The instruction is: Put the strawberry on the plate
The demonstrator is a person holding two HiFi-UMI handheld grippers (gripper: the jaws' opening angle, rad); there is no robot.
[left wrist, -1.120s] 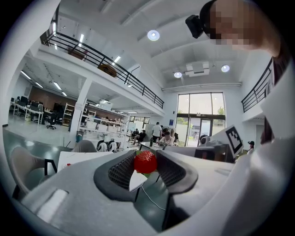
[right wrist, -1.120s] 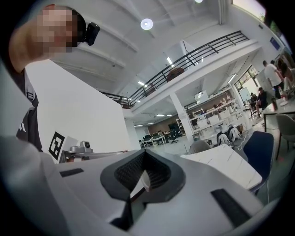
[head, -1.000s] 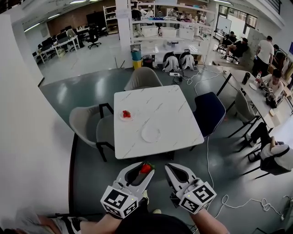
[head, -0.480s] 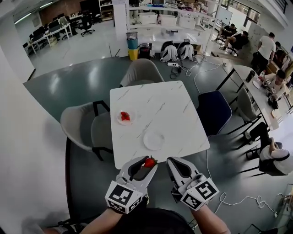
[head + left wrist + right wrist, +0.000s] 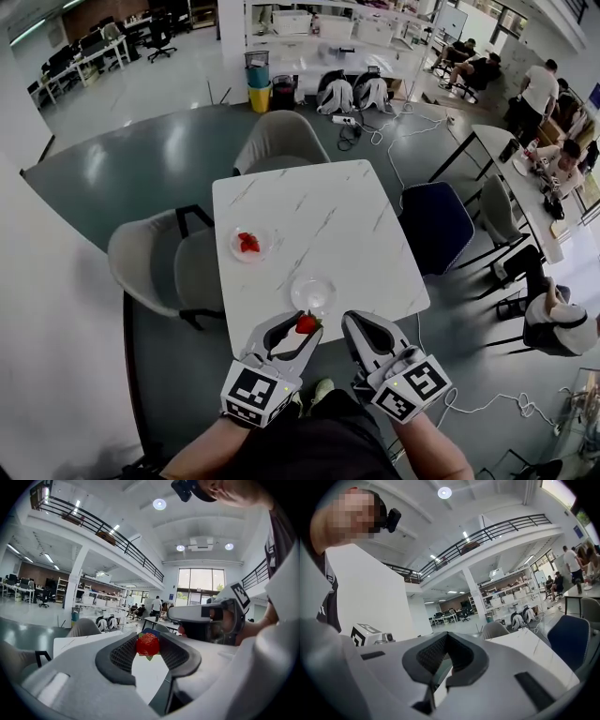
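- Grey-floored open workshop space, with shelving and desks at the back, surrounds a square white marble-pattern table point(image 5: 319, 225). Grey padded chairs point(image 5: 155, 267) are drawn up at its left and far sides.
- Two dishes sit well apart on the tabletop. A small white saucer point(image 5: 233, 247) toward the left edge carries a few red berries point(image 5: 248, 243). An empty round pale plate point(image 5: 312, 293) lies close to the near edge and is probably the target, since it is bare and nearest the person.
- The left gripper point(image 5: 302, 329) is clamped on a single red strawberry point(image 5: 148, 644), pinched at the very tips of its ribbed black pads, with a bit of green leaf showing below the fruit.
- Gripping it that far out likely lets the fruit be lowered to the plate without the bulky jaw bodies touching the plate.
- From the head view, the strawberry hangs at the table's near edge, just short of the empty plate and not on it. Its height above the surface cannot be judged.
- The right gripper point(image 5: 355, 321) has its jaws pressed together on nothing. It is held beside the left one, seemingly idle and out of the way.
- What remains is a short carry forward over the plate, a lowering and a gentle release. The fruit is soft, so squeezing could bruise it, and it may roll once freed.
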